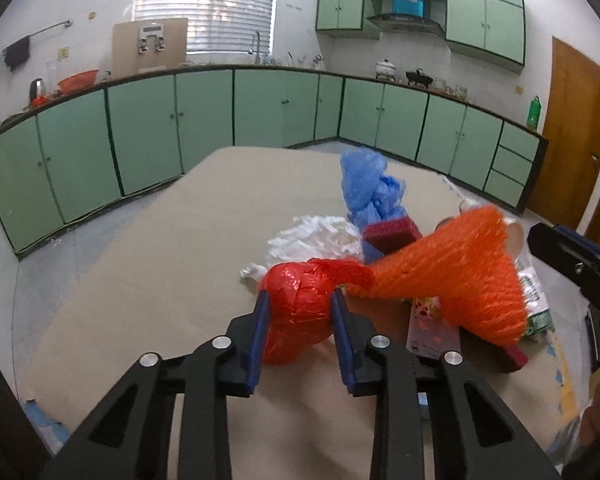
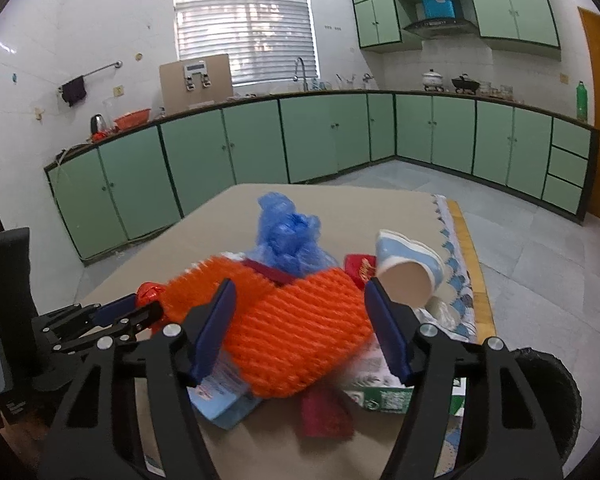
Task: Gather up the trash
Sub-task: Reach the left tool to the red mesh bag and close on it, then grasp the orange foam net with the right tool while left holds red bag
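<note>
A heap of trash lies on the table [image 1: 160, 264]. My left gripper [image 1: 298, 304] has its blue pads pressed on both sides of a crumpled red plastic wad [image 1: 296, 276]; in the right wrist view it sits at the left [image 2: 134, 306] with the red wad [image 2: 148, 292] at its tips. My right gripper [image 2: 300, 304] is shut on an orange foam net [image 2: 296, 344], which bulges between its pads. The net [image 1: 444, 276] looks blurred in the left wrist view. A blue plastic bag [image 2: 288, 236], white crumpled paper [image 1: 316, 240] and a tipped paper cup [image 2: 408, 276] lie behind.
Under the net lie a green-and-white carton [image 2: 380, 396], a maroon sponge [image 2: 324, 412], a printed wrapper [image 2: 220, 396] and a red packet [image 2: 360, 268]. A dark round object [image 2: 548, 392] sits at the lower right. Green kitchen cabinets [image 1: 148, 140] line the walls beyond the table.
</note>
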The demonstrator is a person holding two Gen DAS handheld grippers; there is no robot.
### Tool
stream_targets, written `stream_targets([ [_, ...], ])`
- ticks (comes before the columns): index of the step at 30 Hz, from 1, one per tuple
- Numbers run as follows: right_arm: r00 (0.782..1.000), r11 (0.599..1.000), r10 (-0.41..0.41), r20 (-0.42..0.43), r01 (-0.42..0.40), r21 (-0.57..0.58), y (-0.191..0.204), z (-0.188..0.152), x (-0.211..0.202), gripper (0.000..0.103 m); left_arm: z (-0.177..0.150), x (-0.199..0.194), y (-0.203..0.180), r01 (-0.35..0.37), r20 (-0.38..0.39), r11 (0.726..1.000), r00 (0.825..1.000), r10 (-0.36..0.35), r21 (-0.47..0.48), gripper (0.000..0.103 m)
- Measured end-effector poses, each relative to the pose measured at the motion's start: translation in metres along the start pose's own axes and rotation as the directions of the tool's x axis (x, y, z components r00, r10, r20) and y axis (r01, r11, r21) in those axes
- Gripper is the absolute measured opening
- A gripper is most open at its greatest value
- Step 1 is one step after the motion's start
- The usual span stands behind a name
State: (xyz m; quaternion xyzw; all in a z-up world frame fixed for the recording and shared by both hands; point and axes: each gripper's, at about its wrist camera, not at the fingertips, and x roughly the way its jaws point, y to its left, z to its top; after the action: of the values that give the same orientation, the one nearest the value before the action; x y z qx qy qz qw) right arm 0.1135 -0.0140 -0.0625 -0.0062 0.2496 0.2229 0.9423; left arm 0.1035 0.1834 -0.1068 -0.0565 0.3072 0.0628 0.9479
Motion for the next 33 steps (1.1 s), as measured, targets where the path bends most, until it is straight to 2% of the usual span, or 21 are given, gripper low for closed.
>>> stream_targets([
  [8,0.999,0.999,0.041,0.022,-0.041,-0.014,0.020,0.017,0.004,0.063,0.015,-0.032,0.008,-0.031,0.074,0.999,0.997,0.032,-0.014,0.029],
  [14,0.999,0.999,0.043,-0.004,-0.043,-0.023,0.031,0.022,0.022,0.063,0.021,-0.027,0.013,-0.048,0.069,0.999,0.996,0.049,-0.021,0.029],
  [20,0.997,0.998,0.047,-0.067,-0.049,-0.027,0.033,0.014,0.033,0.059,0.017,-0.023,0.015,-0.058,0.061,0.998,0.996,0.059,-0.015,0.029],
  [23,0.993,0.997,0.064,-0.102,-0.067,-0.024,0.035,0.009,0.037,0.052,0.016,-0.021,0.015,-0.055,0.055,0.998,0.997,0.057,-0.024,0.029],
  [26,0.987,0.995,0.088,-0.131,-0.093,-0.028,0.036,0.005,0.038,0.040,0.016,-0.021,0.014,-0.055,0.053,0.998,0.997,0.056,-0.025,0.029],
  [28,0.982,0.993,0.110,-0.150,-0.116,-0.034,0.037,0.004,0.039,0.023,0.016,-0.020,0.014,-0.055,0.052,0.998,0.997,0.057,-0.026,0.029],
  [30,0.978,0.989,0.131,-0.164,-0.140,-0.041,0.039,0.003,0.037,0.013,0.016,-0.020,0.014,-0.053,0.050,0.998,0.997,0.055,-0.029,0.029],
  [33,0.975,0.986,0.153,-0.162,-0.162,-0.046,0.041,0.004,0.033,0.010,0.016,-0.021,0.013,-0.055,0.052,0.998,0.997,0.056,-0.026,0.029],
])
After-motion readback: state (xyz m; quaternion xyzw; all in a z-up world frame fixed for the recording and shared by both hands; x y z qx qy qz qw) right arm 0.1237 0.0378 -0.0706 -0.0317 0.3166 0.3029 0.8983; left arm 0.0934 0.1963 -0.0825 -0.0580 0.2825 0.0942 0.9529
